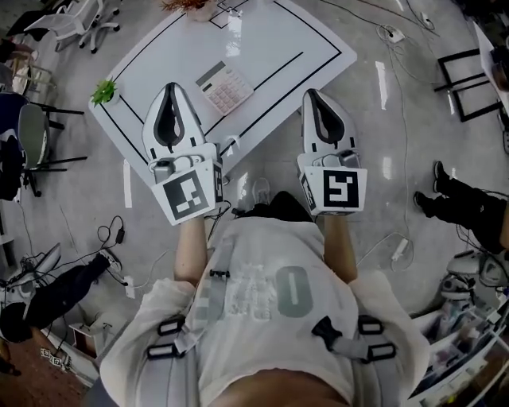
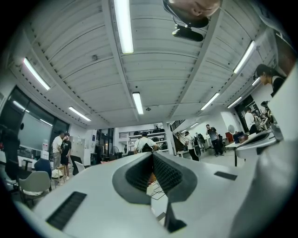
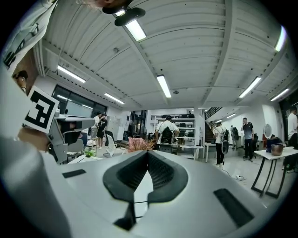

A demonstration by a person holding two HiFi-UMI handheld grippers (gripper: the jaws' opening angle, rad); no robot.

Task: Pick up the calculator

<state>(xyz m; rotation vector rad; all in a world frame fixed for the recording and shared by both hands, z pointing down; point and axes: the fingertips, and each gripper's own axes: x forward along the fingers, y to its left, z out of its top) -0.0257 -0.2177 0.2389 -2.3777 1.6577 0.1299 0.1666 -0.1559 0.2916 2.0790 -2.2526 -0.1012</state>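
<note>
a white table [image 1: 270, 36] stands on a grey workshop floor. the calculator [image 1: 224, 87] lies on it, between the 2 sets of jaw tips, nearer the left gripper [image 1: 170, 89]. the jaws of the left gripper and the right gripper [image 1: 313, 95] are closed on nothing.

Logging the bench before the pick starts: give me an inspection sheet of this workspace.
Surface: white table marked with black lines.
Job's things: calculator lying flat on the table, untouched.
Clutter: small green plant at the table corner; reddish plant at the far edge.
Grippers: left gripper and right gripper both shut, empty, short of the calculator.
Cables: loose cables on the floor on both sides.
Surroundings: office chairs; a person's legs on the floor.
</note>
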